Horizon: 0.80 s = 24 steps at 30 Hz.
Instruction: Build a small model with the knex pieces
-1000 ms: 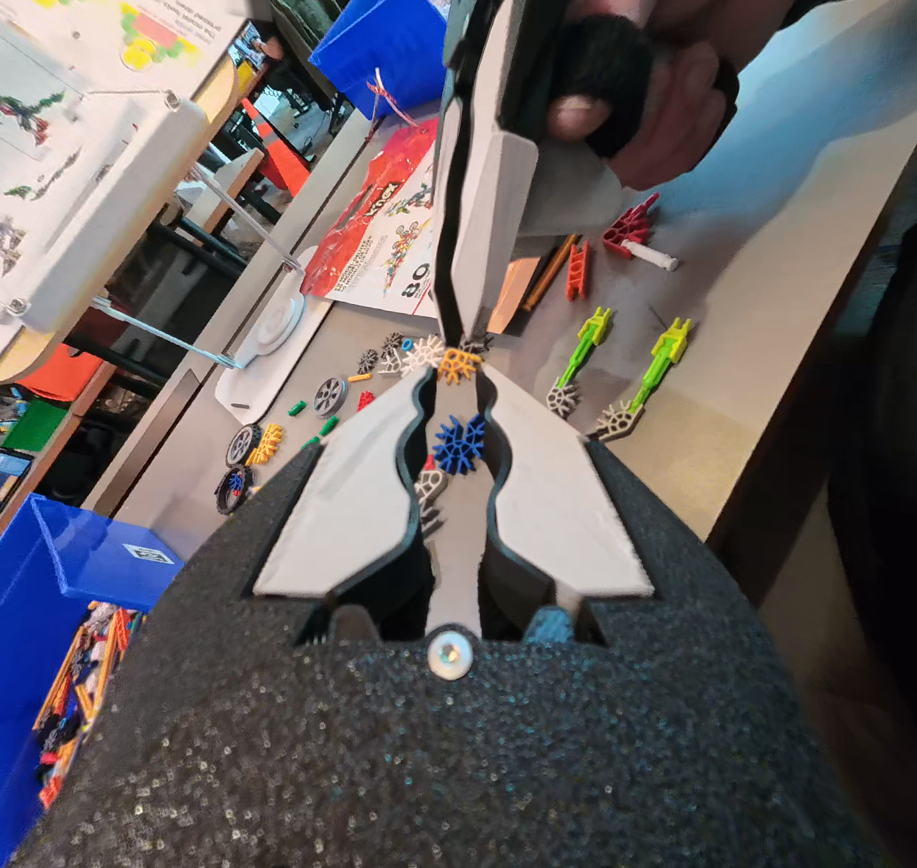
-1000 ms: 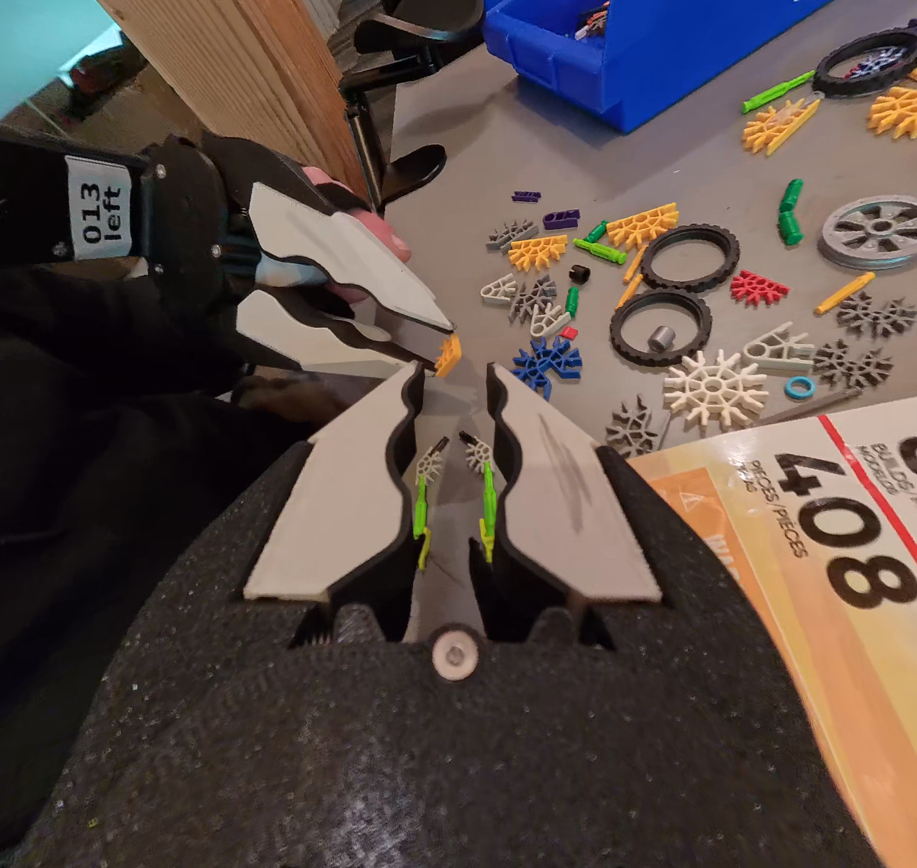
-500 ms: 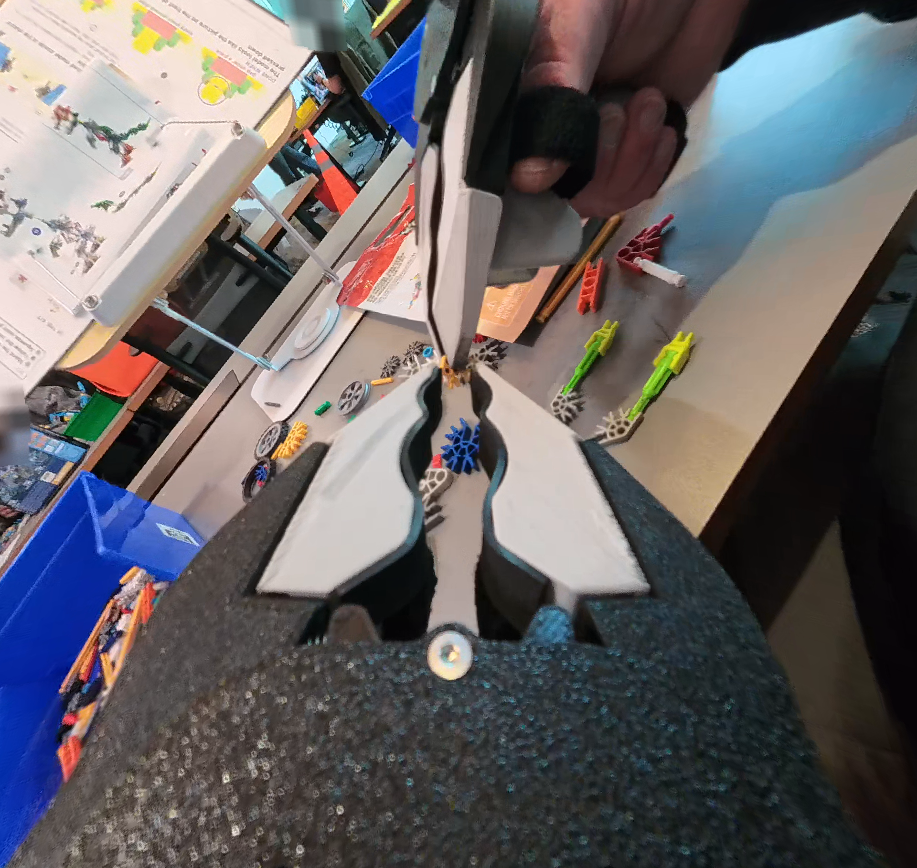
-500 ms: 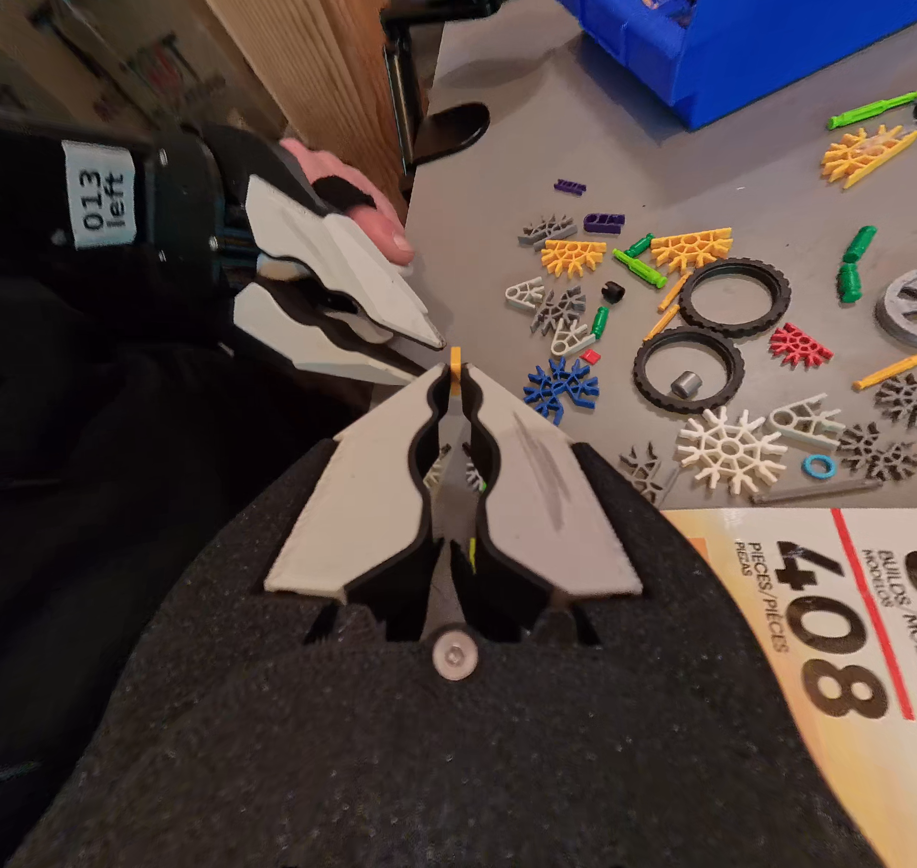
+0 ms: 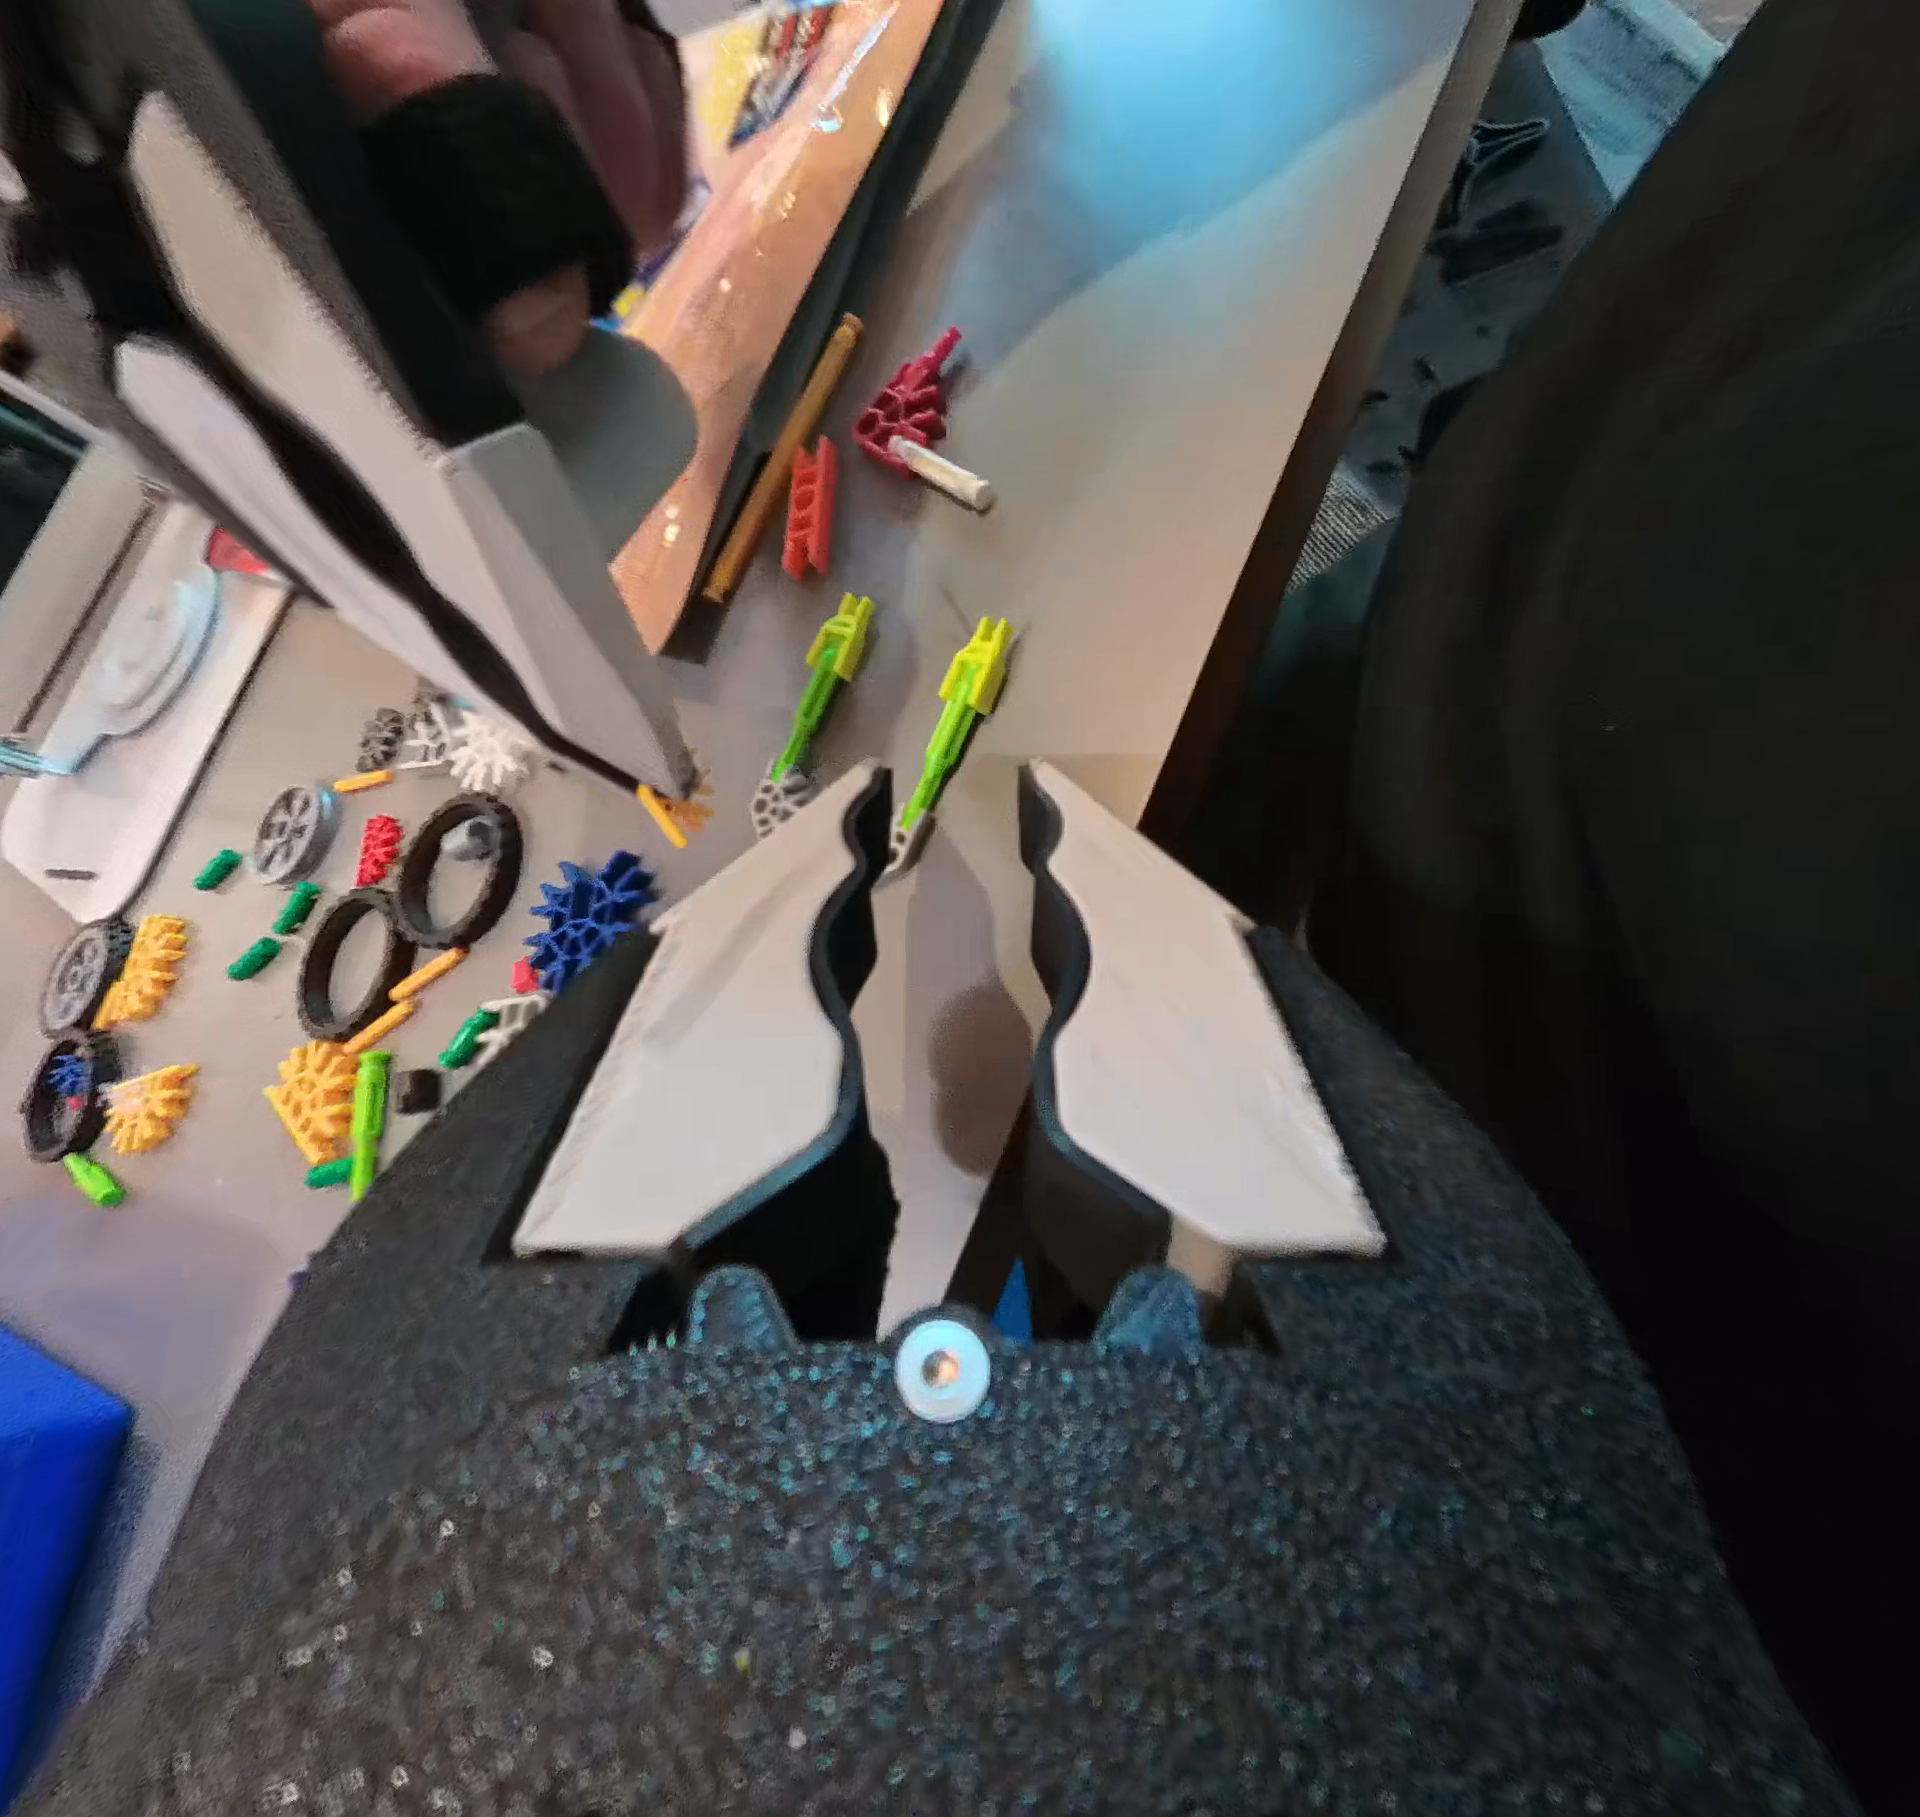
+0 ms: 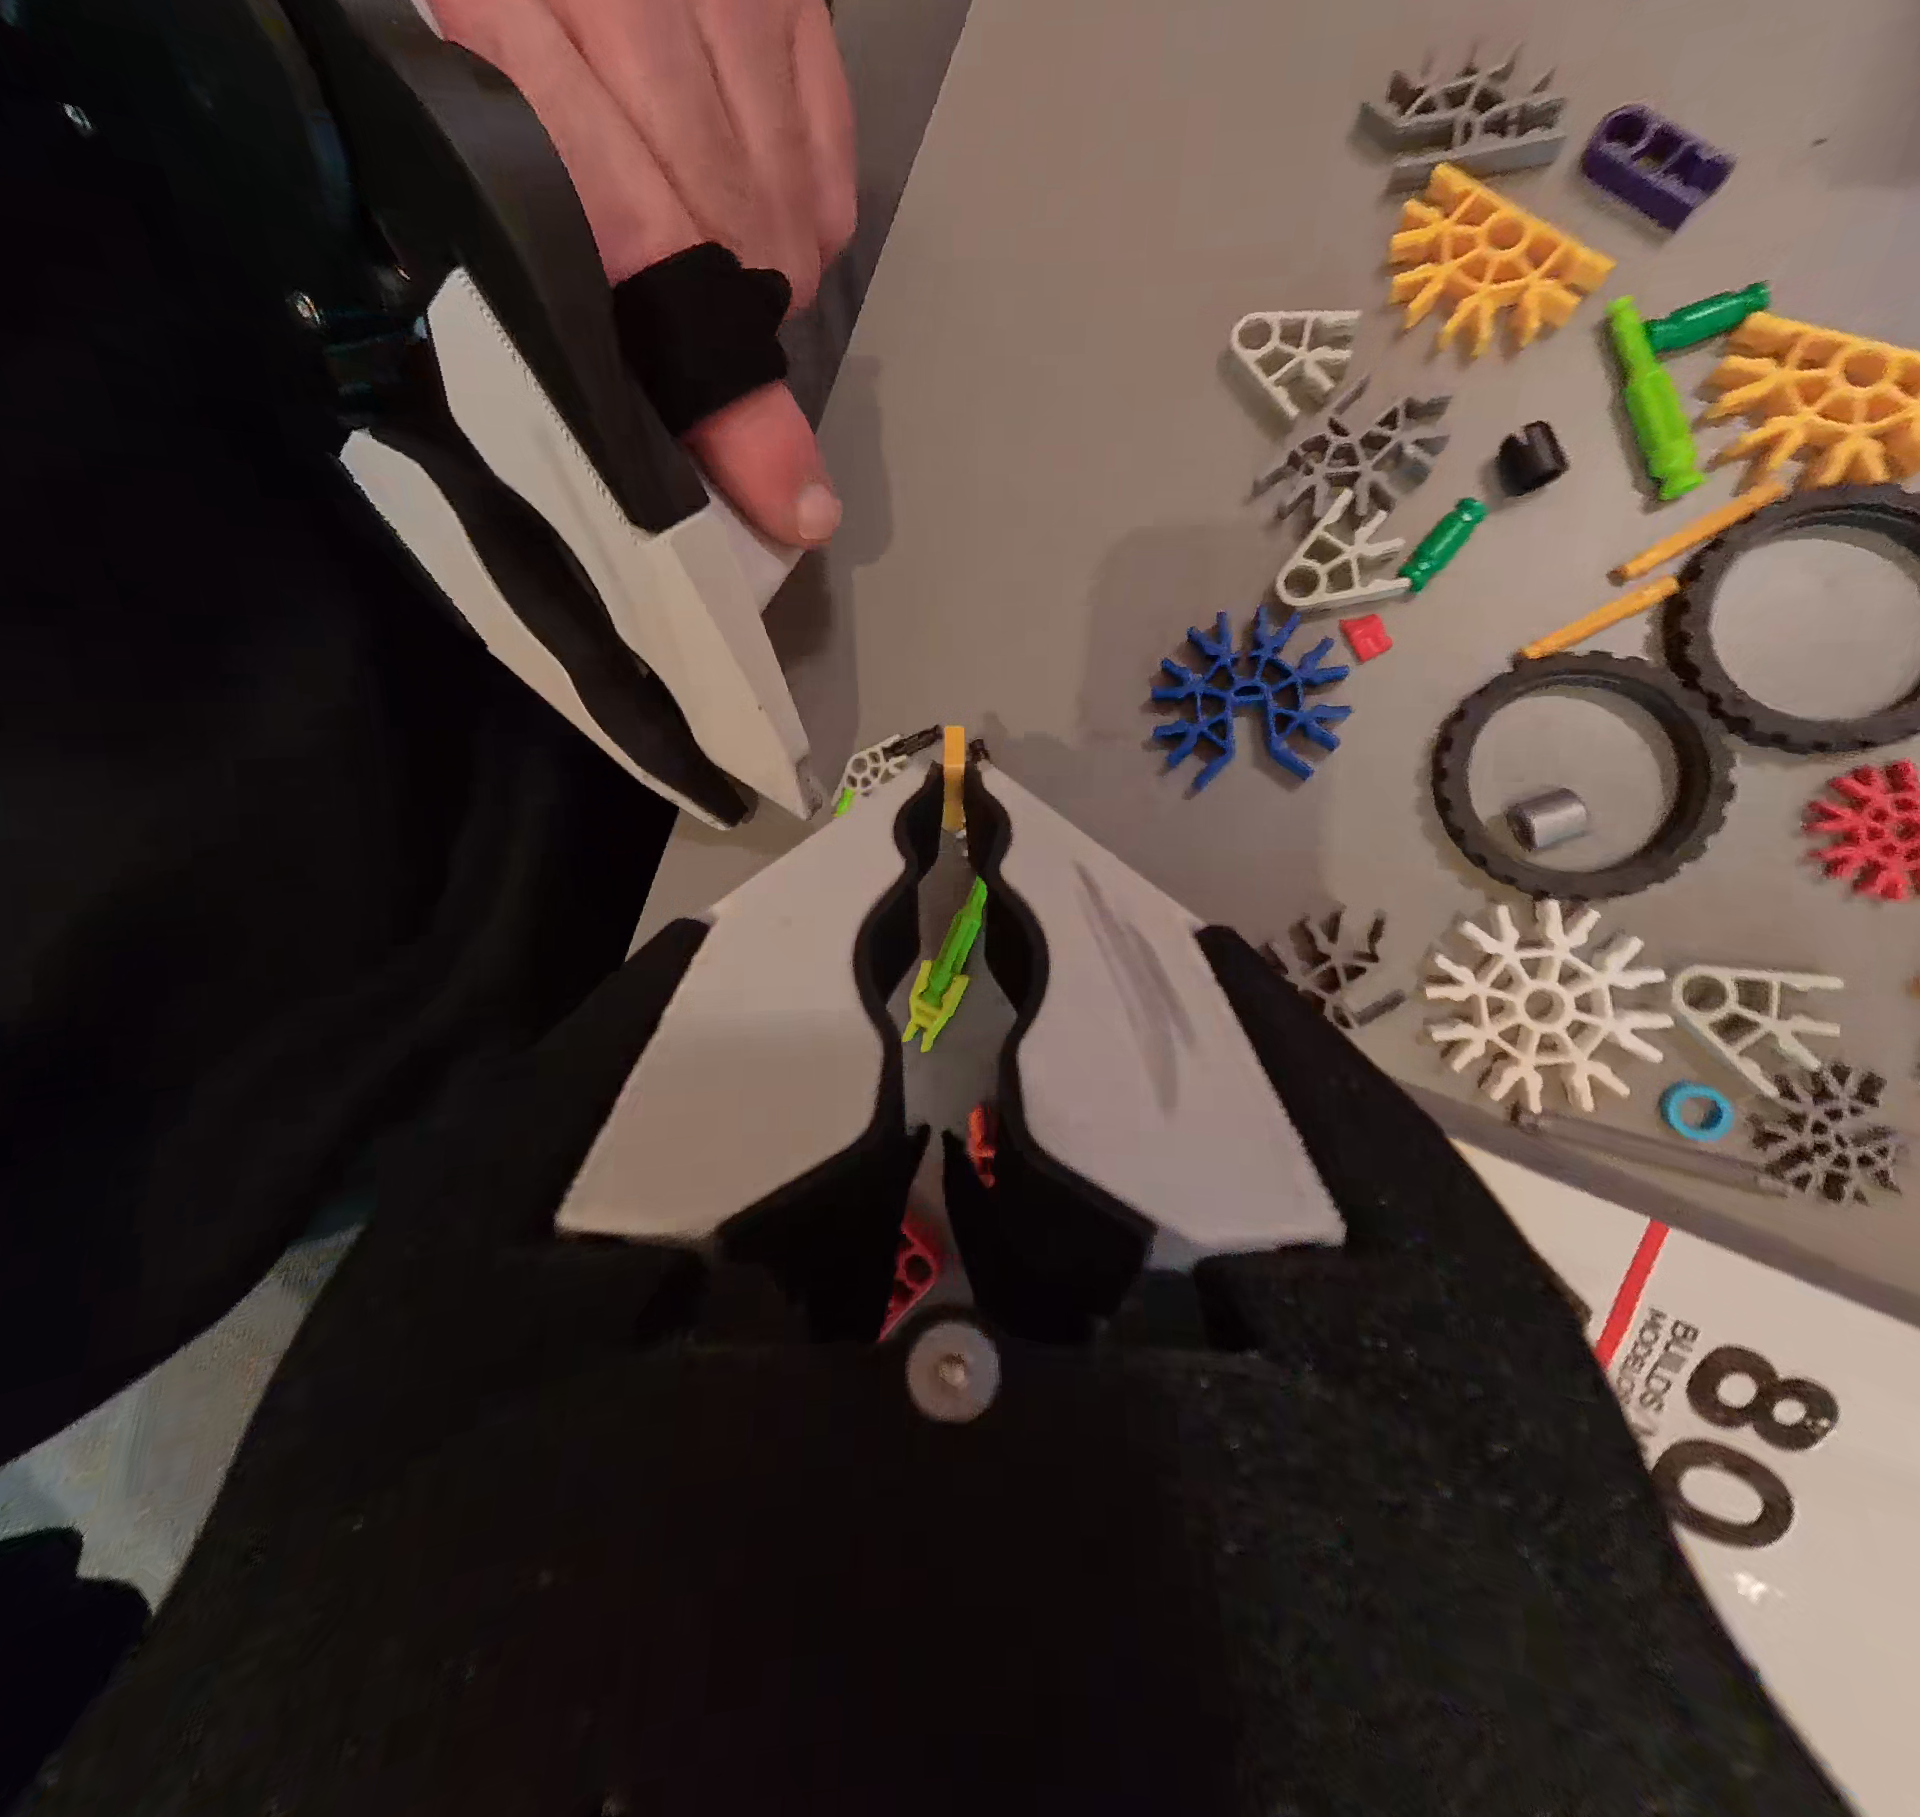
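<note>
Looking along the left gripper (image 5: pixel 951 780), the surface (image 5: pixel 1132 479) ends just to the right of the fingers, its dark edge running up and away, with only bare grey between the jaws and that drop. The jaws stand open with nothing gripped; a lime-green rod with a grey connector (image 5: pixel 940 739) lies on the surface at the gap's mouth, and a second green rod (image 5: pixel 816 707) lies just left of it. To the upper left the right gripper (image 5: pixel 665 780) comes down tilted, a hand (image 5: pixel 499 136) wrapped round it, its tips pinched on a yellow connector (image 5: pixel 677 811). Loose parts crowd the left side: two black tyres (image 5: pixel 405 920) and a blue snowflake connector (image 5: pixel 592 910).

From the right wrist view, the jaws are closed to a sliver on the yellow connector (image 6: pixel 953 775), which stands edge-on at the very tips. The green rod (image 6: pixel 945 967) lies below, seen through the gap. The left gripper (image 6: pixel 805 791) slants in from the upper left, close beside the tips; its hand (image 6: pixel 665 157) rests a finger along the top. Open grey surface lies ahead; the blue connector (image 6: pixel 1252 697), tyres (image 6: pixel 1579 770) and a white snowflake connector (image 6: pixel 1543 1004) sit to the right, a printed box (image 6: pixel 1766 1455) at lower right.
</note>
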Available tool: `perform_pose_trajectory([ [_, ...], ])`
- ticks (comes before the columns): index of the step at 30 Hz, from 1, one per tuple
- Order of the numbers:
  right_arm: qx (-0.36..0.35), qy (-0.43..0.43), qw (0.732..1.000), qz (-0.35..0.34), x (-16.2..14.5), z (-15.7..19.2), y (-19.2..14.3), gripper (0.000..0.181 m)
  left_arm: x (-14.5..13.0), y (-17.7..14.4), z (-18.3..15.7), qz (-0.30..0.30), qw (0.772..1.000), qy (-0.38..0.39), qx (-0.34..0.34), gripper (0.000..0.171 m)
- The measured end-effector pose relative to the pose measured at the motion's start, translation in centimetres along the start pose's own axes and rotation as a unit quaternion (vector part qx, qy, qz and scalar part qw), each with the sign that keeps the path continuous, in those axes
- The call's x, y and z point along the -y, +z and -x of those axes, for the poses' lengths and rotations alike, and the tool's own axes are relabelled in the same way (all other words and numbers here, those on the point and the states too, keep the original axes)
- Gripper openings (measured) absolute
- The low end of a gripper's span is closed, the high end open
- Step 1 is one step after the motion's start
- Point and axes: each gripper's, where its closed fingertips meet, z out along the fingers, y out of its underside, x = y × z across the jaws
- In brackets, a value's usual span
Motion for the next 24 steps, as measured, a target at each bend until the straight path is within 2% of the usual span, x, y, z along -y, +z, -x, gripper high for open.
perform_pose_trajectory([
  [2,0.015,-0.012,0.999,0.025,-0.1,0.0,0.5,0.002,-0.6,0.3,-0.2,0.019,1.000,-0.004,-0.009,0.019],
  [9,0.080,-0.078,0.986,0.123,0.4,0.5,0.9,0.002,-1.8,-0.5,0.1,0.030,0.999,-0.028,-0.023,0.008],
  [17,0.152,-0.119,0.950,0.247,-0.4,0.6,1.3,0.003,-0.7,-1.1,0.2,0.000,1.000,-0.018,-0.005,0.016],
  [24,0.180,-0.123,0.933,0.288,-0.8,0.7,2.3,0.003,-1.2,-0.7,-0.1,0.005,1.000,-0.018,-0.008,0.019],
])
